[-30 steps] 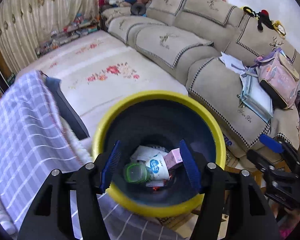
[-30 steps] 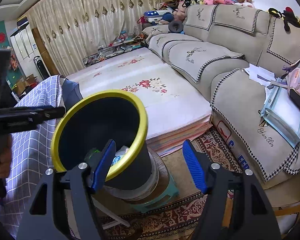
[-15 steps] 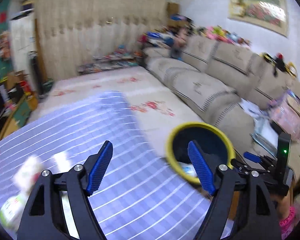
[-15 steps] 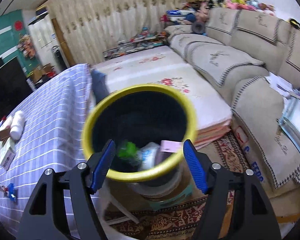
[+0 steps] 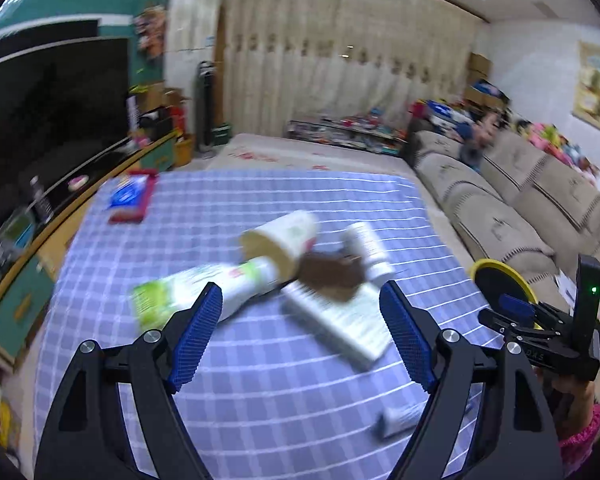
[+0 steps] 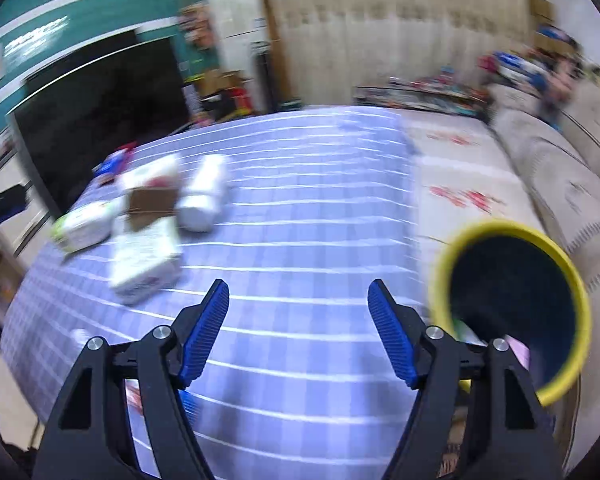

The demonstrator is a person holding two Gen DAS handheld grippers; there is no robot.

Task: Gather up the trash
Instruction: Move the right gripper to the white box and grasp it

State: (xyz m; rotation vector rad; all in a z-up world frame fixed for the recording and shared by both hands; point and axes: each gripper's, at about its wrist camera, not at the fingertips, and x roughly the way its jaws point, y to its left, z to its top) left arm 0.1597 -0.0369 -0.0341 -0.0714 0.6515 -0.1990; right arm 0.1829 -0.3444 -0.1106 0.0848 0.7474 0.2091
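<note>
Left gripper [image 5: 300, 328] spread wide, empty, above checked cloth [image 5: 260, 380]; blurred trash pile ahead: paper cup [image 5: 280, 240], cartons, brown card [image 5: 332, 276]; right gripper [image 6: 298, 328] likewise agape; round yellow-rimmed bin [image 6: 512, 304] far right.

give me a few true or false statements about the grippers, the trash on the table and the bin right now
1. Both hand-held grippers are open and empty. True: the left hand-held gripper and the right hand-held gripper hold nothing.
2. The paper cup stands upright. False: it lies on its side.
3. The yellow-rimmed bin sits on the checked tablecloth. False: it is off the table's edge, towards the sofa.
4. A brown piece of card lies on top of the pile. True.
5. The bin is empty. False: some items show inside it.
</note>
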